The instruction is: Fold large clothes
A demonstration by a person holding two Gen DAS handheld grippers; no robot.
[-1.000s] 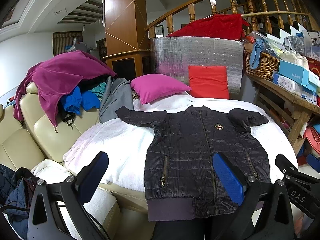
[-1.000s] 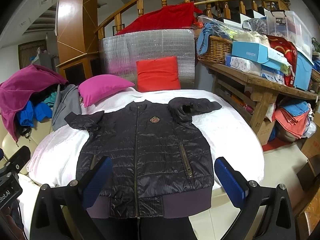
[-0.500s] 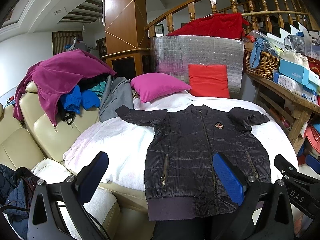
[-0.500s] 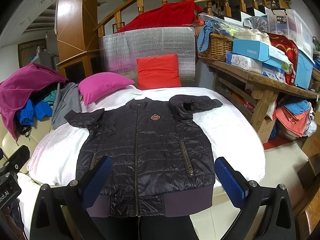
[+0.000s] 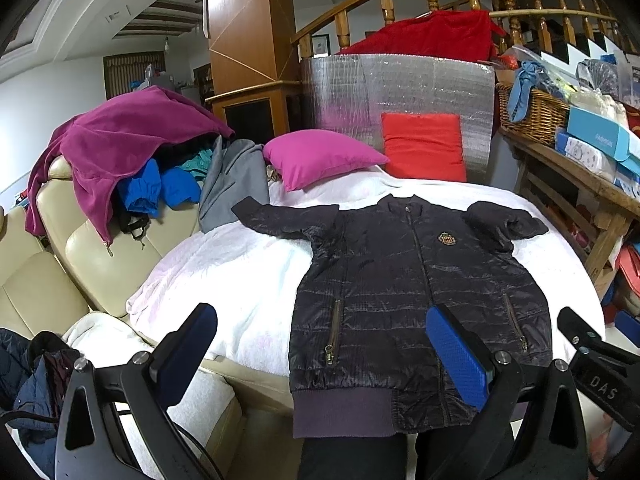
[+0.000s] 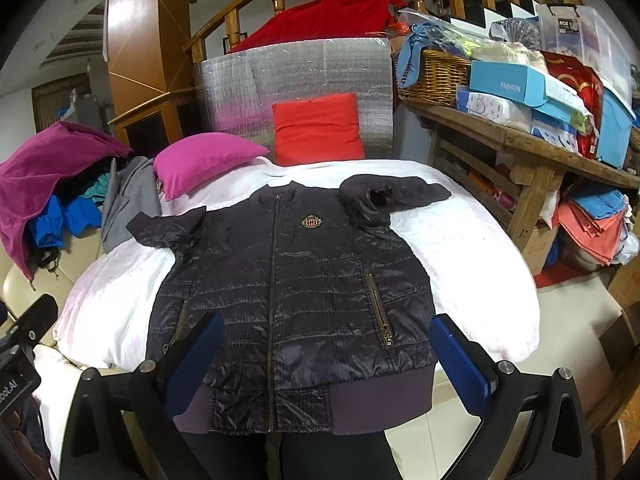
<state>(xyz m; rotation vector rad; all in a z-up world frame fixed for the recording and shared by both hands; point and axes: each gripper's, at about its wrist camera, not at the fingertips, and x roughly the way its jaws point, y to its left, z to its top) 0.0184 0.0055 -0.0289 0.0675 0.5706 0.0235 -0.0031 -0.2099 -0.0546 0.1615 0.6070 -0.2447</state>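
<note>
A dark quilted jacket [image 5: 408,292] [image 6: 296,288] lies face up and zipped on a round table covered by a white cloth [image 5: 224,276] [image 6: 460,240]. Its ribbed hem hangs over the near edge, its collar points away. The left sleeve [image 5: 288,220] stretches out sideways; the right sleeve [image 6: 392,196] is bunched by the shoulder. My left gripper [image 5: 320,344] hovers open above the hem's left corner, holding nothing. My right gripper [image 6: 326,354] hovers open over the hem's middle and right, also holding nothing. Both sit short of the fabric.
A magenta pillow [image 5: 320,156] and a red cushion [image 5: 422,146] rest at the table's far side. A cream sofa [image 5: 92,248] piled with clothes stands left. A wooden bench [image 6: 520,148] with boxes and a basket stands right. A person's dark legs [image 6: 280,456] show below the hem.
Both views have tilted slightly downward and drawn a touch nearer to the jacket. The jacket has not moved and both grippers stay open.
</note>
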